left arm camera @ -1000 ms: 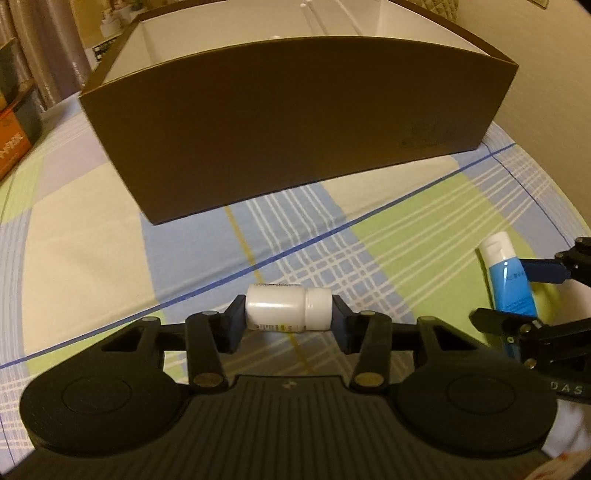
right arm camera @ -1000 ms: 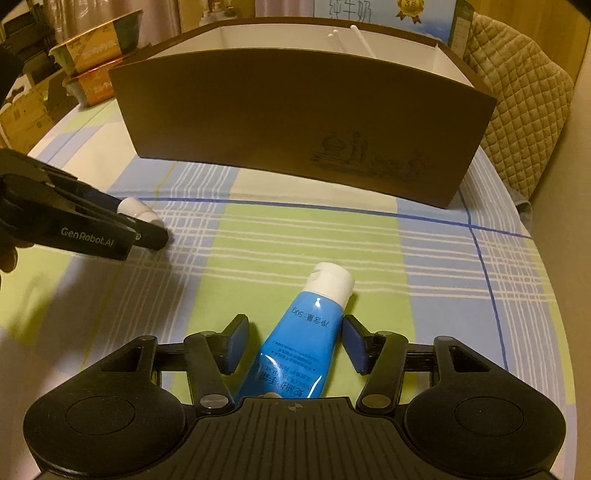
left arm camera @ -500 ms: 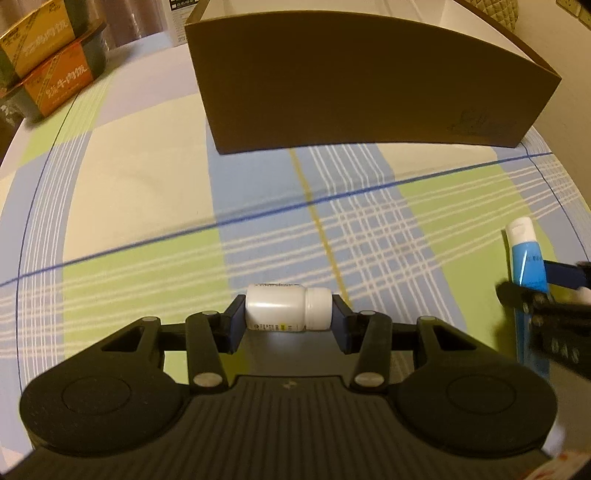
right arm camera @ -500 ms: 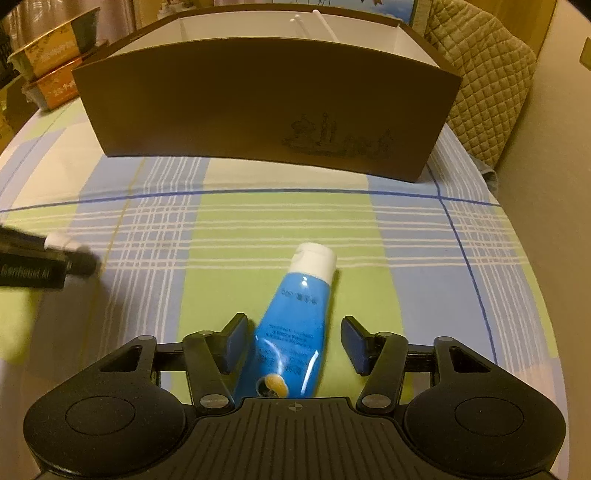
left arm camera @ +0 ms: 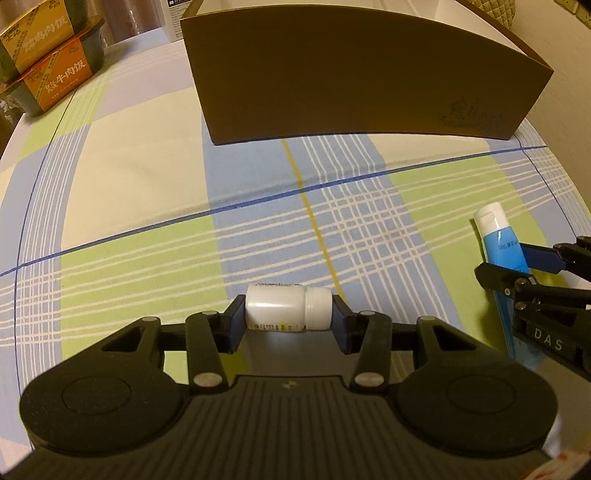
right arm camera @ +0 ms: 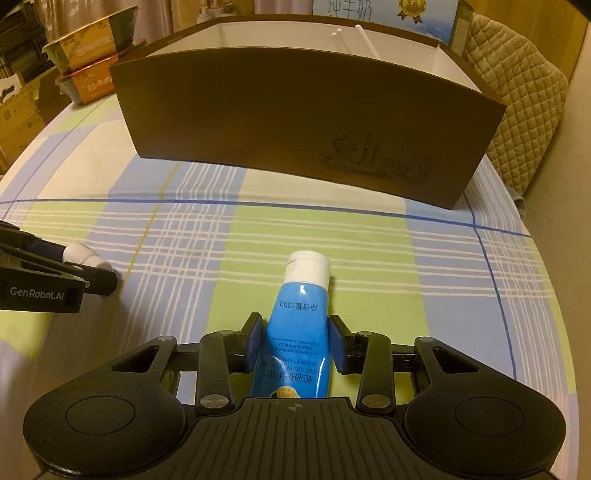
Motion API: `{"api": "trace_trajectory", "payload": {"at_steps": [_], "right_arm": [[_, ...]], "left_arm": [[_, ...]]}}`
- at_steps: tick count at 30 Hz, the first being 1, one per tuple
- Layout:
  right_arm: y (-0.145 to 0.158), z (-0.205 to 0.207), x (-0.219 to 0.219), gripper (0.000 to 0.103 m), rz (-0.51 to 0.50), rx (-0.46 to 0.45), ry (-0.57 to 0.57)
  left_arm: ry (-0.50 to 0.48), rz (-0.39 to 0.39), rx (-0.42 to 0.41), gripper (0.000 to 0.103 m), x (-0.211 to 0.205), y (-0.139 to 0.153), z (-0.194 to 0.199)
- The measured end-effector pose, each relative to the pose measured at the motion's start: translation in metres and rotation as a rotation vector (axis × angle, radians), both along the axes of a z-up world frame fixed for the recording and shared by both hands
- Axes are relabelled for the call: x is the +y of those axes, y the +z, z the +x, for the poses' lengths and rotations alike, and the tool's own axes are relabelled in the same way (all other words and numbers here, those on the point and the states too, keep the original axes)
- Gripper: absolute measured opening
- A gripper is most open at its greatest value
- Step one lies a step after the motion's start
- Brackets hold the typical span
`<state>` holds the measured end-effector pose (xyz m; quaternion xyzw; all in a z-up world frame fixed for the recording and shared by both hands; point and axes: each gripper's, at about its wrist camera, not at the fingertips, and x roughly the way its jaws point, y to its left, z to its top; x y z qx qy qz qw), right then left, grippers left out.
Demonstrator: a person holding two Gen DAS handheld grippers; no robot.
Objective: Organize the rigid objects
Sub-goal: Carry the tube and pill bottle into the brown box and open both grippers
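Observation:
A small white bottle (left arm camera: pixel 288 310) lies sideways between the pads of my left gripper (left arm camera: pixel 288 321), which is shut on its base and cap just above the plaid cloth. The same bottle (right arm camera: pixel 79 253) and left gripper (right arm camera: pixel 92 273) show at the left edge of the right wrist view. My right gripper (right arm camera: pixel 296 334) is closing on a blue tube (right arm camera: pixel 301 314) with a white cap, and both pads touch the tube's sides. The tube (left arm camera: pixel 498 236) and right gripper (left arm camera: pixel 517 266) also appear at the right of the left wrist view. A brown cardboard box (right arm camera: pixel 295 110), open on top, stands behind.
The box (left arm camera: pixel 351 74) has a white inside with dividers. Stacked food bowls (left arm camera: pixel 48 55) sit at the far left. A quilted cushion (right arm camera: pixel 517 110) lies right of the box, and a blue-and-white carton (right arm camera: pixel 369 11) stands behind it. A plaid tablecloth (right arm camera: pixel 332 229) covers the table.
The right jaws have closed in from either side until they touch the blue tube. The left gripper, still holding the bottle, has shifted, so the box now sits farther off and to the right.

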<state>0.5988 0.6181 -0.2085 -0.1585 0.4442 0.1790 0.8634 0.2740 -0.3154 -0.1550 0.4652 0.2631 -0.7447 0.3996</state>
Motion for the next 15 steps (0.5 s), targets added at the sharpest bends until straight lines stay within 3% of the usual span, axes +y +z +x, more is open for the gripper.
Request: {"api": "trace_trajectory", "payload": {"at_steps": [15], "right_arm": [[-0.0019, -0.0001, 0.0003, 0.035, -0.003, -0.008, 0.027]], "left_arm": [[-0.008, -0.002, -0.001, 0.042, 0.0013, 0.0009, 0.0013]]}}
